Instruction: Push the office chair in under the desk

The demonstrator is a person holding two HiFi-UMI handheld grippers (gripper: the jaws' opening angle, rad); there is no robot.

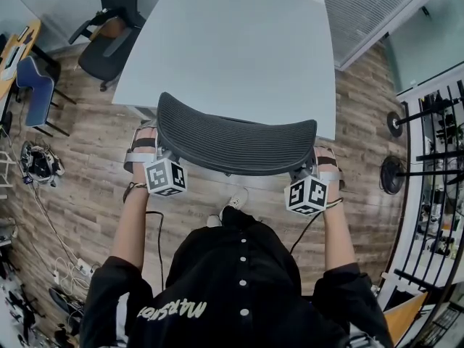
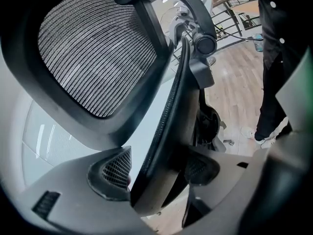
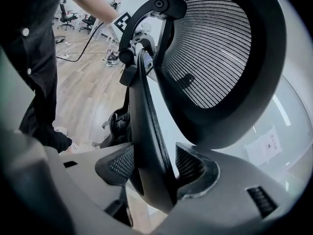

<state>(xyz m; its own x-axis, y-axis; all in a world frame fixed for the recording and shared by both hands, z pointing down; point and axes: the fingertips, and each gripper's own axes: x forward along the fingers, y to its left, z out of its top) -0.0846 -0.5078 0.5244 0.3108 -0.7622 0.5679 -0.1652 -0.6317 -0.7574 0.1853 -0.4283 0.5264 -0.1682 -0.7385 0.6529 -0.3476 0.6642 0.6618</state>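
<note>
From the head view, the black mesh office chair (image 1: pixel 235 143) stands with its curved top edge just in front of the white desk (image 1: pixel 232 42). My left gripper (image 1: pixel 154 151) sits at the back's left edge and my right gripper (image 1: pixel 317 167) at its right edge. In the left gripper view, the backrest's black rim (image 2: pixel 171 106) runs between the jaws of the left gripper (image 2: pixel 156 170), whose pads press on it. The mesh headrest (image 2: pixel 98 48) rises above. In the right gripper view, the right gripper (image 3: pixel 156 168) clamps the rim (image 3: pixel 146 111) the same way, below the headrest (image 3: pixel 215 53).
A second black office chair (image 1: pixel 109 42) stands at the desk's far left corner, with a blue chair (image 1: pixel 36 85) further left. Cables and gear (image 1: pixel 40 162) lie on the wooden floor at left. A floor fan (image 1: pixel 395 172) and black railing (image 1: pixel 435 158) are at right.
</note>
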